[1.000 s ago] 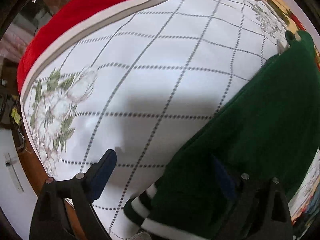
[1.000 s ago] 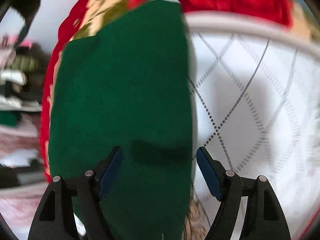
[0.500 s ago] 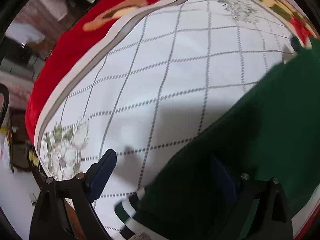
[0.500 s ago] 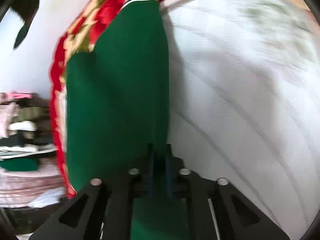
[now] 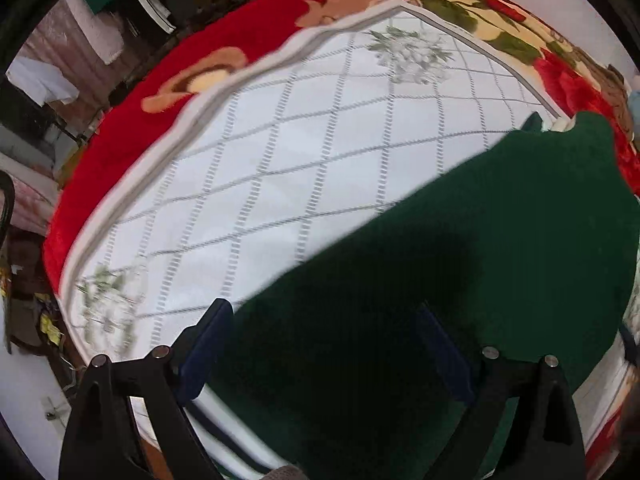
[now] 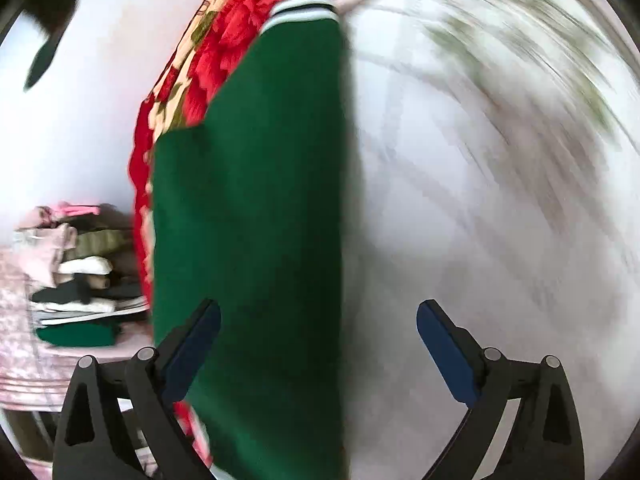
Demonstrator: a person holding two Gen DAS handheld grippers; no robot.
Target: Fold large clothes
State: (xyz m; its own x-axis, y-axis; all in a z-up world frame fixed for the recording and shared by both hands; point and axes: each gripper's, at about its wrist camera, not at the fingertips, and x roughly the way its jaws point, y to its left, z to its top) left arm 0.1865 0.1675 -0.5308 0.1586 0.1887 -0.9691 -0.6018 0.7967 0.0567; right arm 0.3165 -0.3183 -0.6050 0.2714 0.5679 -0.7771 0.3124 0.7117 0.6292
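Note:
A dark green garment lies flat on a white checked sheet, filling the lower right of the left wrist view. My left gripper hovers over its near edge, jaws wide apart and nothing pinched. In the right wrist view the green garment runs away from me as a long folded strip ending in a white-striped cuff. My right gripper is above the strip's right edge. Its jaws are opening, and the cloth lies below them, not pressed by the pads.
A red floral blanket borders the sheet on the far sides and shows as the red floral blanket beside the garment. A pile of folded clothes sits off to the left. Hanging clothes and clutter stand beyond the bed's edge.
My right gripper was shut on the green cloth half a second ago and now stands wide open. Both grippers have slid along the garment, and more green cloth now lies under the left one.

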